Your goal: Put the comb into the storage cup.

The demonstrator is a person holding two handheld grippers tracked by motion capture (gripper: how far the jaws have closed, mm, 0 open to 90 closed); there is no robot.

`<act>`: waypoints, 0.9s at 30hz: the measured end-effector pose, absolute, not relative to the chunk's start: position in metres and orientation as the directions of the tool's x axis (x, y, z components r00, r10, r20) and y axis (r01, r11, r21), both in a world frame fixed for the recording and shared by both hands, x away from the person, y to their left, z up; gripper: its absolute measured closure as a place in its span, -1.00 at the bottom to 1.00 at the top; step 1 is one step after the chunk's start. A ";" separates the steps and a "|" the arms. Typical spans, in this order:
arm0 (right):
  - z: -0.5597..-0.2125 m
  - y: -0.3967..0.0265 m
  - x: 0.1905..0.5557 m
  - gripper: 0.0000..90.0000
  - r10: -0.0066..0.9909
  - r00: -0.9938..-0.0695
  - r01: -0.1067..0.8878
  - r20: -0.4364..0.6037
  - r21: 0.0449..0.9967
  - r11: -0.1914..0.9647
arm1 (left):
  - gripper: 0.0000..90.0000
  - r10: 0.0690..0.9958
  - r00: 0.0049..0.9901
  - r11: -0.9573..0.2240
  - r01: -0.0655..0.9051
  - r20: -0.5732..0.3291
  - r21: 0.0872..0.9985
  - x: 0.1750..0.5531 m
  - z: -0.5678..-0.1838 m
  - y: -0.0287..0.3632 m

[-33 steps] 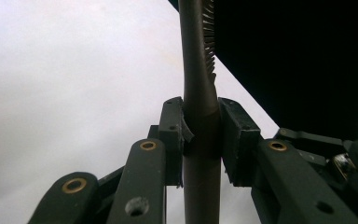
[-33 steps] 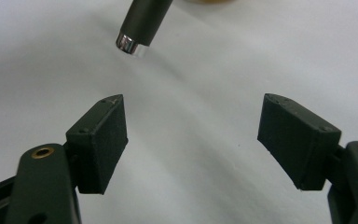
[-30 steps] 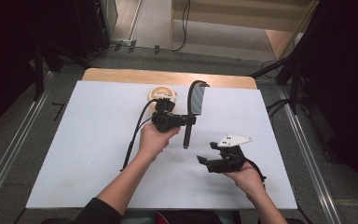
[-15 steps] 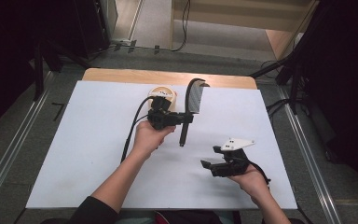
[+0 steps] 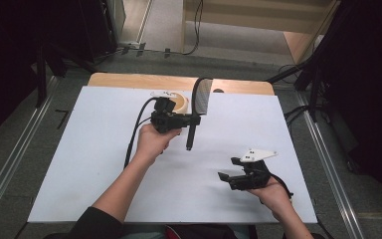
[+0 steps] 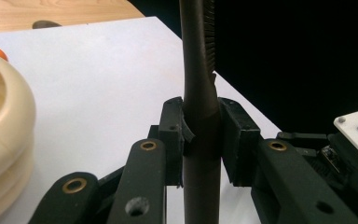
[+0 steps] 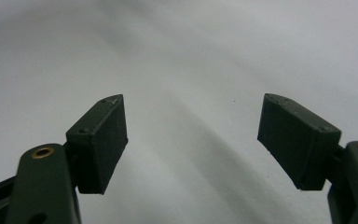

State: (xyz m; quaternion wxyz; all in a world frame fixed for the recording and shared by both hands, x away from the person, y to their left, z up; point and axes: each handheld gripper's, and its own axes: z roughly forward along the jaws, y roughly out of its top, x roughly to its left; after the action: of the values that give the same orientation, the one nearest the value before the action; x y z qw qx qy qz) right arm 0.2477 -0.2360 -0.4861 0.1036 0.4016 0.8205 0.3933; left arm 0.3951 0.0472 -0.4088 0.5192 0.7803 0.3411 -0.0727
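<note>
Cream tape roll (image 5: 178, 101) sits near the table's (image 5: 79, 159) far edge, just left of the left claw (image 6: 200, 140), which is clamped on the handle of a black comb (image 5: 201, 97) lifted off the table, teeth end toward the far edge. Likely carrying it; best keep the grip firm and level. Right claw (image 7: 191, 135) near the front right corner, wide open, empty.

A matt white sheet (image 5: 94, 164) covers the worktop, with bare light wood (image 5: 129, 79) showing along its far edge, while the dark brush (image 6: 200, 107) looks like smooth matt plastic, the cream roll (image 6: 2, 130) glossy, and the black gripper pads (image 7: 103, 140) dull and faintly grainy.
</note>
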 end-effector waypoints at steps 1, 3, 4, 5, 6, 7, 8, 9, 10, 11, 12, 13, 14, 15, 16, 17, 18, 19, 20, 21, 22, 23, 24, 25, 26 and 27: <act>-0.486 -0.237 0.248 -0.51 0.740 -0.657 0.576 0.144 0.729 0.370 | 0.62 0.460 0.755 -0.225 0.607 -0.466 0.762 0.396 -0.408 0.048; -0.486 -0.237 0.247 -0.51 0.738 -0.659 0.576 0.147 0.729 0.370 | 0.62 0.459 0.752 -0.215 0.611 -0.473 0.762 0.398 -0.407 0.050; -0.486 -0.238 0.247 -0.51 0.738 -0.659 0.576 0.146 0.729 0.370 | 0.62 0.461 0.751 -0.212 0.610 -0.472 0.764 0.399 -0.406 0.051; -0.486 -0.238 0.246 -0.51 0.739 -0.657 0.579 0.150 0.727 0.368 | 0.62 0.464 0.752 -0.211 0.607 -0.468 0.766 0.400 -0.405 0.052; -0.486 -0.238 0.246 -0.51 0.738 -0.658 0.578 0.149 0.728 0.369 | 0.62 0.465 0.751 -0.207 0.606 -0.468 0.768 0.402 -0.403 0.053; -0.486 -0.239 0.245 -0.51 0.738 -0.657 0.579 0.150 0.728 0.368 | 0.62 0.467 0.753 -0.208 0.603 -0.464 0.770 0.403 -0.402 0.054; -0.486 -0.239 0.245 -0.51 0.736 -0.660 0.578 0.151 0.728 0.369 | 0.62 0.469 0.753 -0.210 0.602 -0.461 0.770 0.404 -0.402 0.054; -0.487 -0.239 0.245 -0.51 0.736 -0.660 0.578 0.152 0.728 0.368 | 0.62 0.469 0.753 -0.210 0.602 -0.461 0.770 0.404 -0.402 0.054; -0.487 -0.239 0.245 -0.51 0.736 -0.660 0.578 0.152 0.728 0.368 | 0.62 0.471 0.754 -0.209 0.600 -0.458 0.772 0.405 -0.400 0.055; -0.487 -0.240 0.244 -0.51 0.738 -0.656 0.583 0.156 0.726 0.365 | 0.62 0.476 0.753 -0.206 0.597 -0.454 0.775 0.407 -0.398 0.056; -0.487 -0.241 0.244 -0.51 0.736 -0.660 0.580 0.153 0.726 0.369 | 0.62 0.480 0.753 -0.203 0.595 -0.451 0.777 0.408 -0.396 0.057; -0.487 -0.241 0.244 -0.51 0.736 -0.660 0.580 0.153 0.726 0.369 | 0.62 0.480 0.753 -0.203 0.595 -0.451 0.777 0.408 -0.396 0.057; -0.486 -0.241 0.243 -0.51 0.739 -0.657 0.581 0.151 0.726 0.368 | 0.62 0.485 0.753 -0.197 0.590 -0.445 0.783 0.410 -0.392 0.059; -0.486 -0.242 0.242 -0.51 0.741 -0.654 0.581 0.152 0.729 0.363 | 0.62 0.489 0.756 -0.200 0.583 -0.435 0.787 0.411 -0.391 0.059; -0.486 -0.243 0.242 -0.51 0.742 -0.652 0.581 0.154 0.731 0.359 | 0.62 0.493 0.754 -0.199 0.583 -0.434 0.788 0.412 -0.390 0.060; -0.485 -0.243 0.242 -0.51 0.741 -0.653 0.580 0.154 0.731 0.360 | 0.62 0.490 0.755 -0.198 0.582 -0.435 0.789 0.413 -0.389 0.060; -0.485 -0.244 0.241 -0.51 0.743 -0.651 0.580 0.154 0.732 0.357 | 0.62 0.494 0.755 -0.196 0.580 -0.431 0.791 0.415 -0.388 0.061; -0.485 -0.244 0.241 -0.51 0.743 -0.651 0.581 0.156 0.732 0.356 | 0.62 0.495 0.755 -0.196 0.579 -0.430 0.791 0.416 -0.388 0.061; -0.486 -0.245 0.241 -0.51 0.742 -0.651 0.584 0.159 0.730 0.356 | 0.62 0.494 0.755 -0.195 0.580 -0.432 0.791 0.417 -0.387 0.062; -0.486 -0.245 0.241 -0.51 0.742 -0.651 0.586 0.163 0.729 0.353 | 0.62 0.495 0.753 -0.188 0.580 -0.434 0.793 0.419 -0.386 0.063; -0.486 -0.246 0.240 -0.51 0.744 -0.649 0.588 0.162 0.728 0.354 | 0.62 0.498 0.751 -0.188 0.581 -0.433 0.792 0.420 -0.386 0.063; -0.486 -0.246 0.240 -0.51 0.744 -0.648 0.588 0.164 0.728 0.353 | 0.62 0.501 0.753 -0.188 0.576 -0.427 0.795 0.422 -0.384 0.064; -0.486 -0.246 0.240 -0.51 0.742 -0.650 0.588 0.165 0.728 0.352 | 0.62 0.503 0.751 -0.186 0.577 -0.427 0.795 0.422 -0.384 0.064; -0.486 -0.246 0.240 -0.51 0.741 -0.650 0.588 0.167 0.728 0.352 | 0.62 0.508 0.750 -0.186 0.575 -0.423 0.797 0.423 -0.383 0.065; -0.486 -0.246 0.240 -0.51 0.740 -0.652 0.587 0.166 0.728 0.354 | 0.62 0.510 0.751 -0.185 0.572 -0.420 0.799 0.424 -0.382 0.065; -0.486 -0.246 0.239 -0.51 0.739 -0.653 0.587 0.166 0.728 0.355 | 0.62 0.510 0.751 -0.185 0.572 -0.420 0.799 0.424 -0.382 0.065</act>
State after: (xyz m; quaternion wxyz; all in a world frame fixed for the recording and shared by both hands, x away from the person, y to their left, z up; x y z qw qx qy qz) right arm 0.2394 -0.2462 -0.4861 0.0955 0.4055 0.8174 0.3979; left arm 0.4242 0.0652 -0.3821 0.5326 0.7692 0.3517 -0.0294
